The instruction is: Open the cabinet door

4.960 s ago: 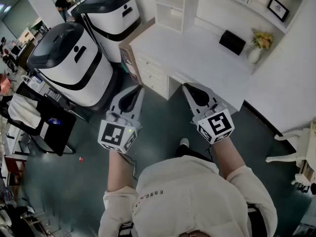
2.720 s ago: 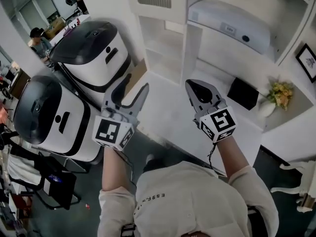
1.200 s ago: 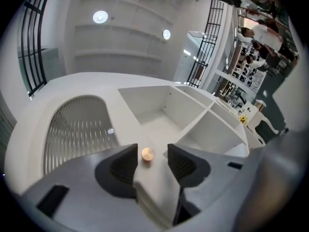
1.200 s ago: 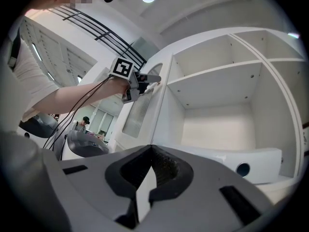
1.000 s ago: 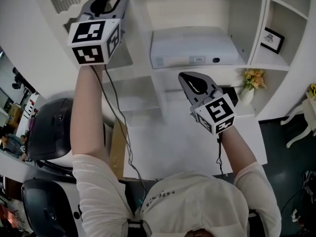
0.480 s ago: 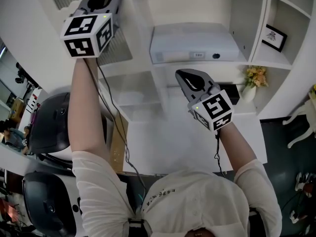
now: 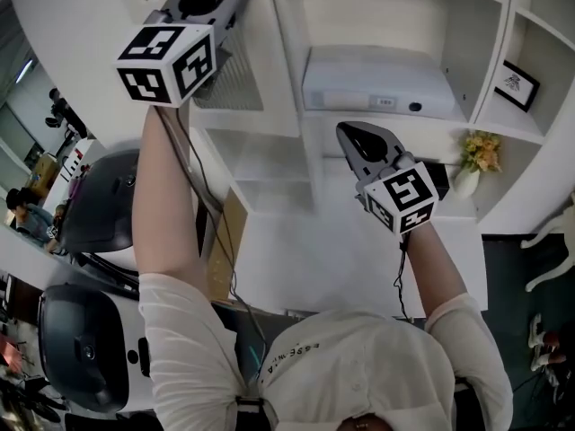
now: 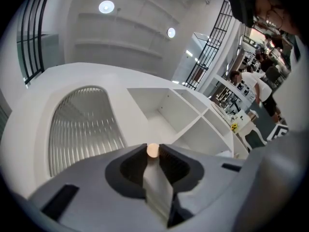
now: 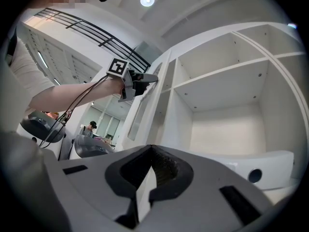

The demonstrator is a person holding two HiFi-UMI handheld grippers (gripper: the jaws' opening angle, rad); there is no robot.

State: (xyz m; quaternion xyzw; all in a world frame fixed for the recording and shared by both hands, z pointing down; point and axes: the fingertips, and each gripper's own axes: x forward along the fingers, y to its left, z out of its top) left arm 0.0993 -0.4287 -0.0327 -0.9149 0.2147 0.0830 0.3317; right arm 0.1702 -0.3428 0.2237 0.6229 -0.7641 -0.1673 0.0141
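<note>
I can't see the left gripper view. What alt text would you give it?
The grey jaws of the left gripper are closed on a small pale round knob at the edge of a white cabinet door with a ribbed, arched panel. To the right are open white shelves, with people in the background.

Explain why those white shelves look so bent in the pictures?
Right gripper view: the wide-angle lens bows the white open shelves, corners go black, a round ceiling lamp glares. Left gripper view: same bulge on the ribbed white cabinet door. Head view: milder curving.
</note>
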